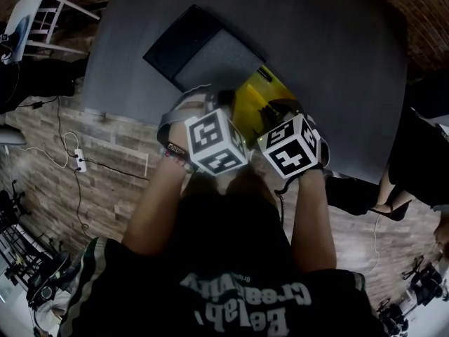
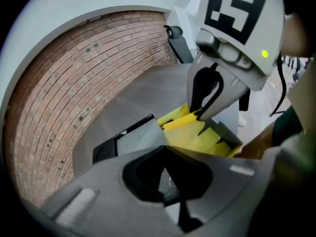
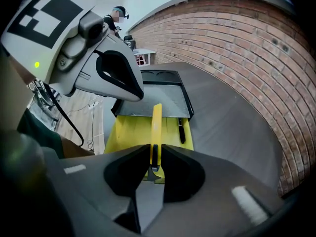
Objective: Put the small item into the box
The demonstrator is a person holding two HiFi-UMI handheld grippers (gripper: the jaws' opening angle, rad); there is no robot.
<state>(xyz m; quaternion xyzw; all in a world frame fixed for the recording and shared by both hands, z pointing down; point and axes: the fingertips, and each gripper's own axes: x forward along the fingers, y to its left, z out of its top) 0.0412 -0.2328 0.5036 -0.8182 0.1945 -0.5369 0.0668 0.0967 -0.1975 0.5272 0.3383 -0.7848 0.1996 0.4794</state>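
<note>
The right gripper has its jaws nearly together, pinching the upright yellow flap of the open yellow box. The left gripper jaws stand close together with a pale grey strip between them. I cannot tell whether they grip it.

A small dark item lies inside the box, at one o'clock from the right jaws. A black tray sits on the desk at twelve o'clock, touching the box. The grippers hide most of the box in the head view.
</note>
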